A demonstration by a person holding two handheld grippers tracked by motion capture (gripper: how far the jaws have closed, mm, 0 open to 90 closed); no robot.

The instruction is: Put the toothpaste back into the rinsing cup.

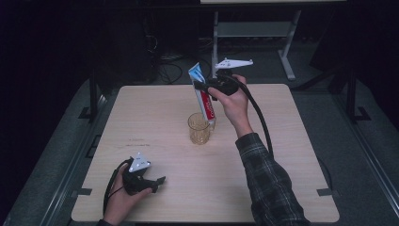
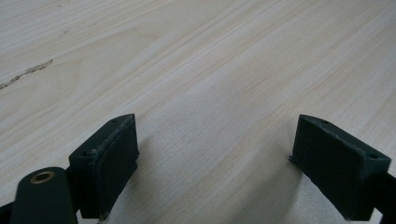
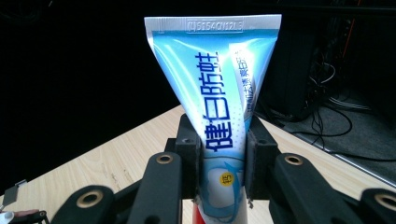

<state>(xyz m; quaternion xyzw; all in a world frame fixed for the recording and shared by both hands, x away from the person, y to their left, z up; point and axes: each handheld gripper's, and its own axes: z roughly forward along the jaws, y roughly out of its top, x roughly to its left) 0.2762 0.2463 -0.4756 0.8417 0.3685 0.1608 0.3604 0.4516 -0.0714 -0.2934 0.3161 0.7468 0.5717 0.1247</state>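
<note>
At the lower left of the high view we rest our left gripper on the table, its jaws spread with nothing between them. At centre stands the glass tumbler. Just above it, our right gripper clamps the toothpaste tube, cap end down beside the tumbler's rim.

1. A pale wooden table is standing on grey carpet.
2. Cables are lying on the floor behind it.
3. A white-legged desk frame is standing in darkness.
</note>
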